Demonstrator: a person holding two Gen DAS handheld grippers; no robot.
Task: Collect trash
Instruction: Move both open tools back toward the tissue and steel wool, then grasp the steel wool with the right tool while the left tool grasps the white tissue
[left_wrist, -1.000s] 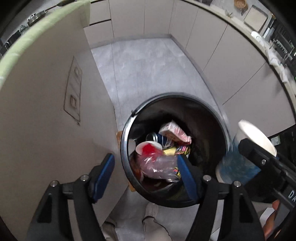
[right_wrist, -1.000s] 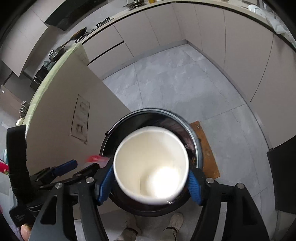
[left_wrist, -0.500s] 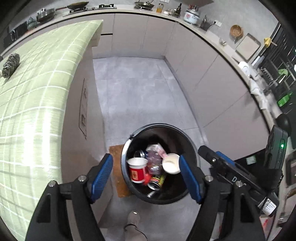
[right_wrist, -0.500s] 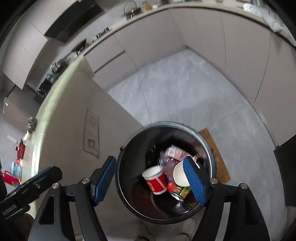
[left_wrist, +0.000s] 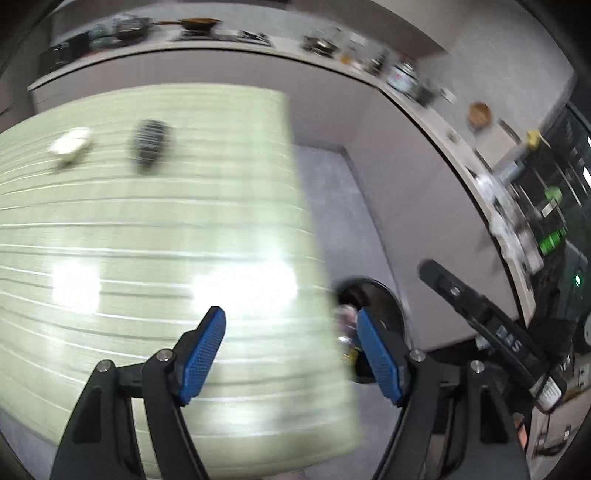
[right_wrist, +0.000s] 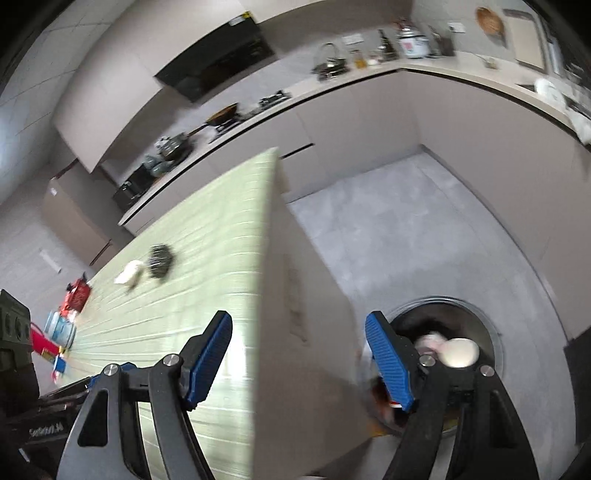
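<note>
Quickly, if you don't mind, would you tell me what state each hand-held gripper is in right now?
Left hand-held gripper: open, holding nothing.
Right hand-held gripper: open, holding nothing.

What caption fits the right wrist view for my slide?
Open right gripper empty above the green table; trash bin on the floor holds a white cup.

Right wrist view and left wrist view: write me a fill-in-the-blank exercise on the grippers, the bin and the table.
1. The jaws of the right gripper stand ____ with nothing between them.
2. The white cup lies inside the ____.
3. The checked tablecloth is pale ____.
4. The fingers of the left gripper carry ____ pads.

Missing words: open; trash bin; green; blue
</note>
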